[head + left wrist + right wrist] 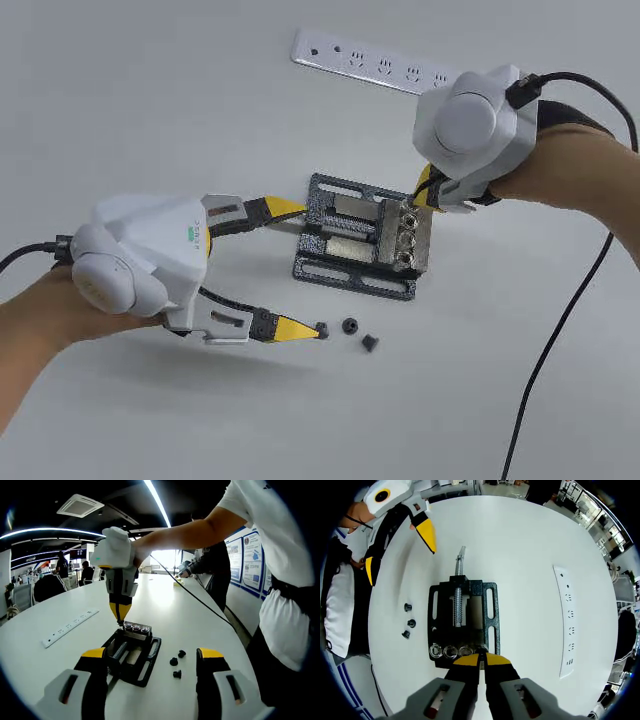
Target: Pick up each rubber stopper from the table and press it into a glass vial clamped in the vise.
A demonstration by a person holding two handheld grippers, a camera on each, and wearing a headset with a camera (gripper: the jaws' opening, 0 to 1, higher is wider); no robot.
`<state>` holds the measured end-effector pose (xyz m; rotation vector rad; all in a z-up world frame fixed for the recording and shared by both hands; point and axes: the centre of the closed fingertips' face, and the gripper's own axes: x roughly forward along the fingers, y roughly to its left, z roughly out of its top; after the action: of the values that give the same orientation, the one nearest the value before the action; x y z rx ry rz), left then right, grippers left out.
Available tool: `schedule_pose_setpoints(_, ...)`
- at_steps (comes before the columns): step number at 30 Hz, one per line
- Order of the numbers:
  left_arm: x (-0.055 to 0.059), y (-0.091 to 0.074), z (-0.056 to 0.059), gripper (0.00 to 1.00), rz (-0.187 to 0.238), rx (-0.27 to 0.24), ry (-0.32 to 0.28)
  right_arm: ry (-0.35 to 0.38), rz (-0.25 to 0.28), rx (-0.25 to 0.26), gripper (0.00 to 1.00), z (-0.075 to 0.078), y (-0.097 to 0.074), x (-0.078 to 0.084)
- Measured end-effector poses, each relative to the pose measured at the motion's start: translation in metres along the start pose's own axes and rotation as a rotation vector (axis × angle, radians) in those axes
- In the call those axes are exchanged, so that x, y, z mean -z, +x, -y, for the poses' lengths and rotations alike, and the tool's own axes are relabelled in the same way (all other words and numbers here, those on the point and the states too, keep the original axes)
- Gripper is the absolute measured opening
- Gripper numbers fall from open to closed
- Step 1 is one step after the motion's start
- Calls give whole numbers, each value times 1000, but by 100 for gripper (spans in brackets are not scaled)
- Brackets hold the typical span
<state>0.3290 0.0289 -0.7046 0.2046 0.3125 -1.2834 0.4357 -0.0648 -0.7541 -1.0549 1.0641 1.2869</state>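
Spread wide at lower left of the head view, the left tongs [306,270] had one tip just beside the nearest of three small black rubber stoppers [350,326] at lower centre. The right tongs [425,196], pressed together, hung at the clear glass vials [405,237] in the black metal vise [335,268].

Three black stoppers [350,325] lie near the vise [345,250] clamping three upright vials [405,239]

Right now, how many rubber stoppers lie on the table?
3 stoppers on the table beside the vise: one by the left gripper's tip, two just past it. Another may be hidden.
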Motion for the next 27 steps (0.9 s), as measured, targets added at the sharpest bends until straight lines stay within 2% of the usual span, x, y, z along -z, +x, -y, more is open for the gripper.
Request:
schedule_pose_setpoints(6,-2,-1,0,70,0,-5,-1,53,60,26,4,3,-1,2)
schedule_pose_setpoints(12,-2,0,1,70,-2,-2,-2,78,95,51,6,0,-3,4)
schedule_pose_setpoints(15,-2,1,2,70,-3,0,-1,94,120,51,6,-3,-5,4)
schedule_pose_setpoints(20,-2,0,1,70,-1,-3,-2,141,192,63,7,-7,-10,0)
schedule_pose_setpoints(27,-4,0,-1,70,1,-12,-9,184,256,85,14,-16,-13,1)
